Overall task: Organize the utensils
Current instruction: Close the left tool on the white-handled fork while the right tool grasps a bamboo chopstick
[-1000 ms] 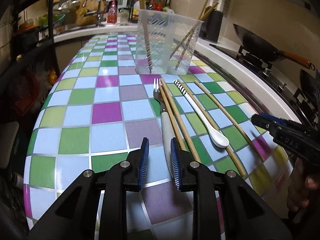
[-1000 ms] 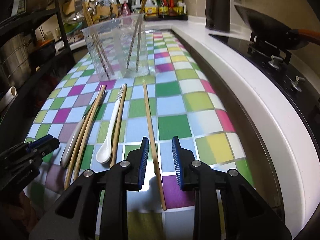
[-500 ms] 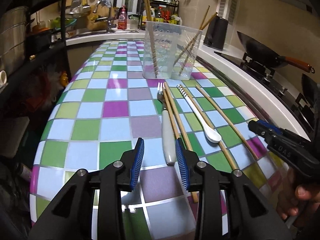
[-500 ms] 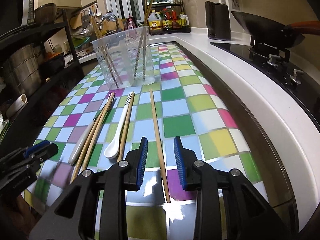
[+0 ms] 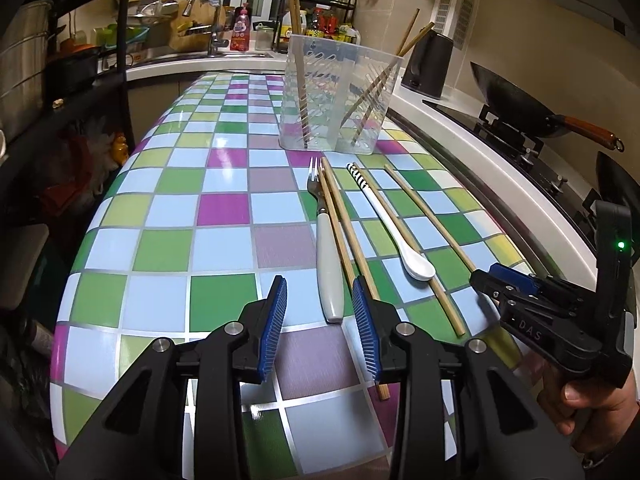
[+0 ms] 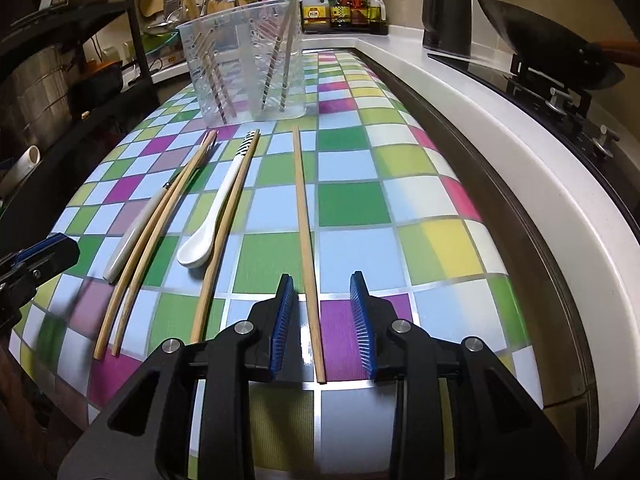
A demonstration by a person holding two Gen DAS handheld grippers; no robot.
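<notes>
A clear plastic utensil holder (image 5: 336, 92) (image 6: 248, 76) stands far on the checkered table with several chopsticks in it. In front of it lie a white-handled fork (image 5: 329, 256) (image 6: 132, 236), a pair of chopsticks (image 5: 348, 248) (image 6: 148, 236), a white spoon (image 5: 394, 232) (image 6: 212, 216) with one chopstick (image 6: 224, 236) beside it, and a single chopstick (image 5: 424, 248) (image 6: 306, 248). My left gripper (image 5: 322, 328) is open, its jaws either side of the fork handle's near end. My right gripper (image 6: 322, 320) is open around the single chopstick's near end.
A white counter edge (image 6: 520, 168) runs along the table's right side, with a stove and a wok (image 5: 516, 104) beyond. A black kettle (image 6: 446, 14) and a bottle rack stand at the back. A dark shelf (image 5: 60, 92) stands left of the table.
Both grippers have pulled back and risen a little, and their jaws have opened wider. The utensils on the table have not moved.
</notes>
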